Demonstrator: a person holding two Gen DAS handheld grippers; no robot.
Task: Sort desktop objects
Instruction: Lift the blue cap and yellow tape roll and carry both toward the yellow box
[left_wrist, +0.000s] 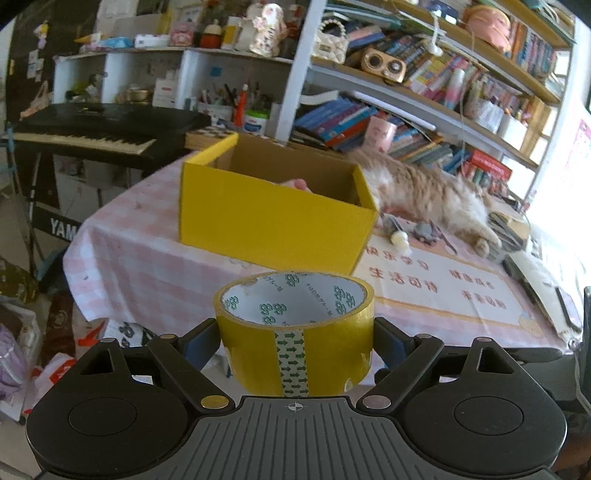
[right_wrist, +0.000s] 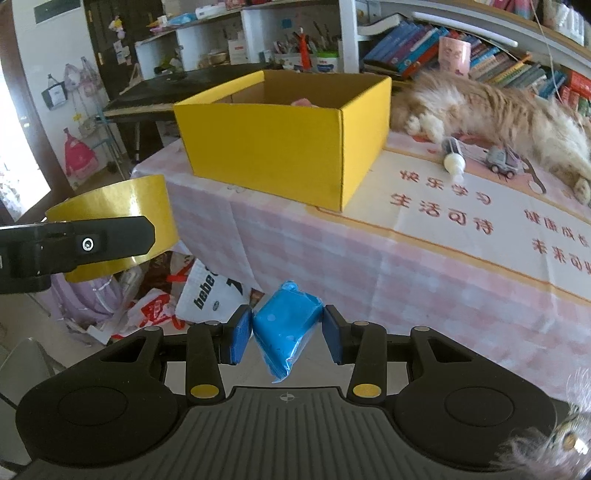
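My left gripper (left_wrist: 295, 341) is shut on a wide roll of yellow tape (left_wrist: 295, 325), held upright in the air short of the table's near edge. That tape roll (right_wrist: 110, 229) also shows at the left of the right wrist view, clamped by a black finger (right_wrist: 92, 240). My right gripper (right_wrist: 287, 332) is shut on a small blue wrapped packet (right_wrist: 284, 328), held off the table's corner. An open yellow cardboard box (left_wrist: 273, 221) (right_wrist: 280, 147) stands on the table ahead, with something pink (left_wrist: 297, 183) inside.
A fluffy orange-and-white cat (left_wrist: 424, 188) (right_wrist: 498, 107) lies on the pink checked tablecloth (left_wrist: 147, 266) right of the box. A white bottle (right_wrist: 454, 164), a grey toy truck (right_wrist: 502, 162) and scissors lie near it. Bags (right_wrist: 207, 291) litter the floor; a keyboard (left_wrist: 85, 136) and bookshelves stand behind.
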